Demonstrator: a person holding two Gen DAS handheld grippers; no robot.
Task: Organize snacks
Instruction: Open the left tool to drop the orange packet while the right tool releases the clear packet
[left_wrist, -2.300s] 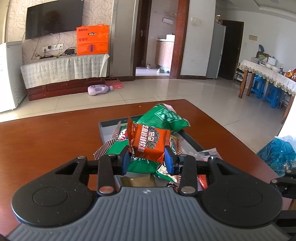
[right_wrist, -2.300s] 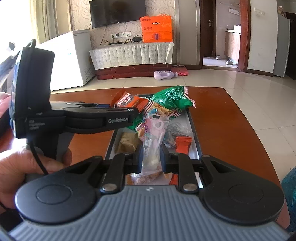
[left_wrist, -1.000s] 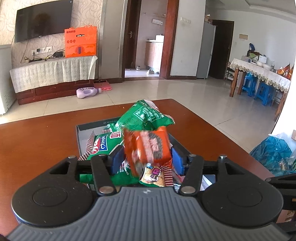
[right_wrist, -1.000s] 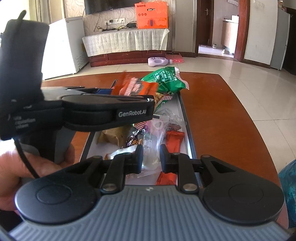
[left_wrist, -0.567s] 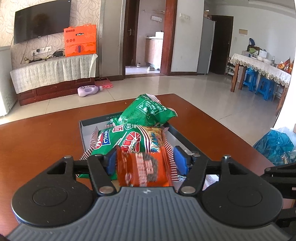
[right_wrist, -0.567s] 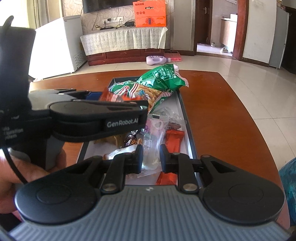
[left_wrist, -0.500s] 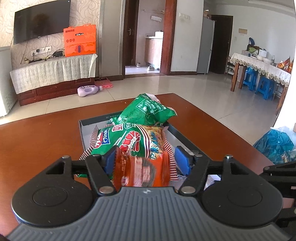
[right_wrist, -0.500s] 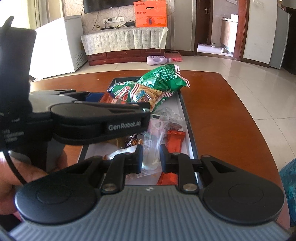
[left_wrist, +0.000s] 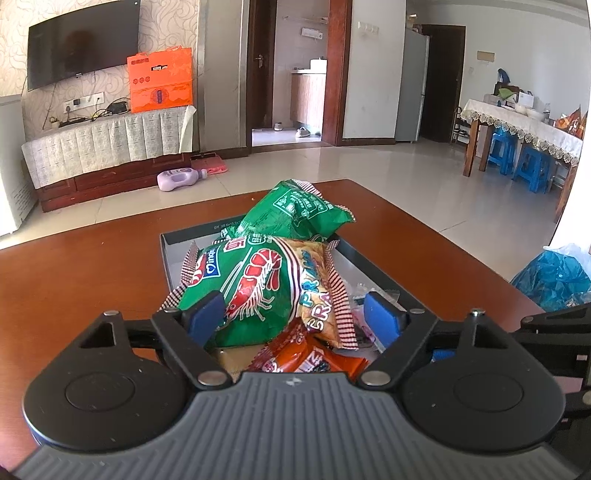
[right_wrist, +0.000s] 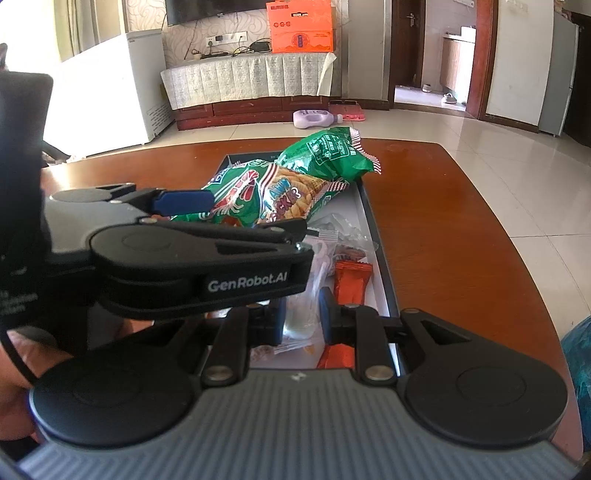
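Over the tray (left_wrist: 373, 271), left gripper (left_wrist: 293, 314) jaws are opening, pads clear of the orange packet (left_wrist: 314, 360); right gripper (right_wrist: 301, 314) clamps a clear packet (right_wrist: 308, 295)

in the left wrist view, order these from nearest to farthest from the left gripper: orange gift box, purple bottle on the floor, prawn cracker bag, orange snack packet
1. orange snack packet, just under the opening left gripper, low between its jaws.
2. prawn cracker bag, just ahead in the tray.
3. purple bottle, on the floor beyond the table, left.
4. orange gift box, on the cabinet by the far wall.
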